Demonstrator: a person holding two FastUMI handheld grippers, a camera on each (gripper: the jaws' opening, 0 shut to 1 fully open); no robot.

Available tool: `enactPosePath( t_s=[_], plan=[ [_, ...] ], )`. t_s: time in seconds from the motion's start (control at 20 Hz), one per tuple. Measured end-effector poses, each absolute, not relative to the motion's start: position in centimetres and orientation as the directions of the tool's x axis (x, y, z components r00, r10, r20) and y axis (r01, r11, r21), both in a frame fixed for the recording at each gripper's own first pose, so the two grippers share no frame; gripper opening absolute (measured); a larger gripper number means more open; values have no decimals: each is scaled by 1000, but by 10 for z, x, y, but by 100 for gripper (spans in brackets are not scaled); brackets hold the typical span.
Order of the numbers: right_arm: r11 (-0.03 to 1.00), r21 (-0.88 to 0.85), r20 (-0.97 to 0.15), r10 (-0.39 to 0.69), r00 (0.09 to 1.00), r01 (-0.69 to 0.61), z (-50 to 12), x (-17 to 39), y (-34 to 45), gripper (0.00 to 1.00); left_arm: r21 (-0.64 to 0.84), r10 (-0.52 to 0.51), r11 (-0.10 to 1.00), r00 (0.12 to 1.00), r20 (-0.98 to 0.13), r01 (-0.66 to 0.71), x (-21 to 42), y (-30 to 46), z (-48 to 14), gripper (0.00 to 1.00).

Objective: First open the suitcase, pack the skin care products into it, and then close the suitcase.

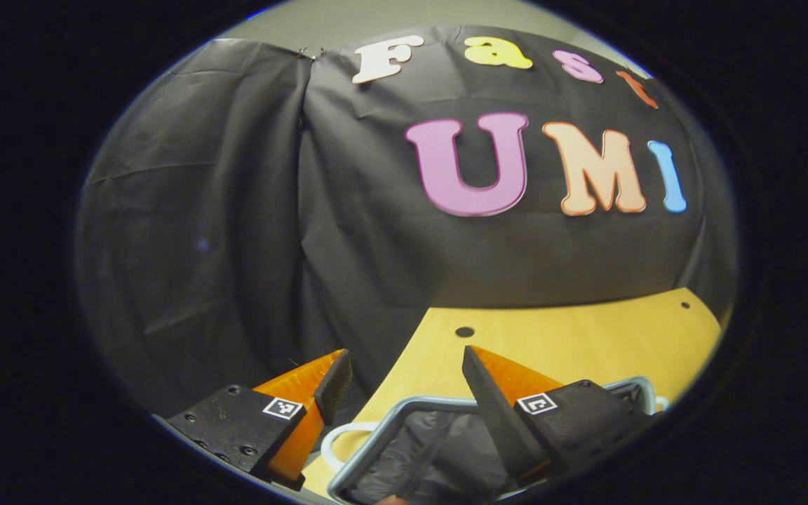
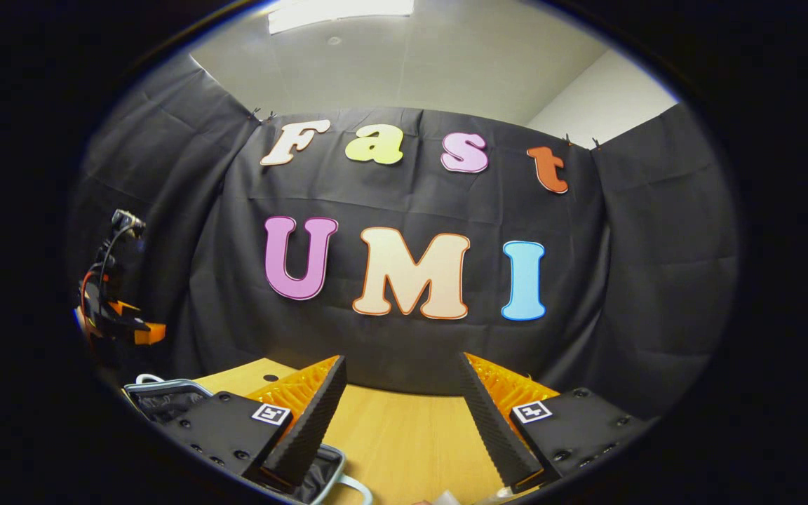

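Wooden table (image 1: 586, 337) under open suitcase (image 1: 411, 435)

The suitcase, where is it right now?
In the left gripper view the suitcase lies open on the wooden table, low in the picture, right under the open left gripper.

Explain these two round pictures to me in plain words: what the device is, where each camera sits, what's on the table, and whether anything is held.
A person holds a two-finger gripper in each hand, and a fisheye camera rides on each. The left gripper view looks past the left gripper, open and empty, over the wooden table and a suitcase with a silver rim and dark lining, its lid already open. The right gripper view shows the right gripper, also open and empty, above the same table. Black cloth forms the booth's wall.
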State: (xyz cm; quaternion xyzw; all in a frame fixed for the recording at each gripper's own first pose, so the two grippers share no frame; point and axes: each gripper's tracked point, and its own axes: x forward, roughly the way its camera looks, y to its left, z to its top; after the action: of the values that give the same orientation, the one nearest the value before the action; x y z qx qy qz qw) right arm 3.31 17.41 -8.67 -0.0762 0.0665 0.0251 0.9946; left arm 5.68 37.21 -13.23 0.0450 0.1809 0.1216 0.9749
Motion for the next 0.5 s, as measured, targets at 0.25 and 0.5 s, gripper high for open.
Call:
enactPosePath(
  t_s=[0.25,0.5],
  plan=[
    [991,-134,-128,6,992,-24,-79,32,111,98,74,148,988,950,-274,-132,60,277,-101,95],
    [993,-115,-128,-22,992,8,-77,30,56,98,9,20,1000,964,-265,-18,59,168,-89,95]
  ],
)
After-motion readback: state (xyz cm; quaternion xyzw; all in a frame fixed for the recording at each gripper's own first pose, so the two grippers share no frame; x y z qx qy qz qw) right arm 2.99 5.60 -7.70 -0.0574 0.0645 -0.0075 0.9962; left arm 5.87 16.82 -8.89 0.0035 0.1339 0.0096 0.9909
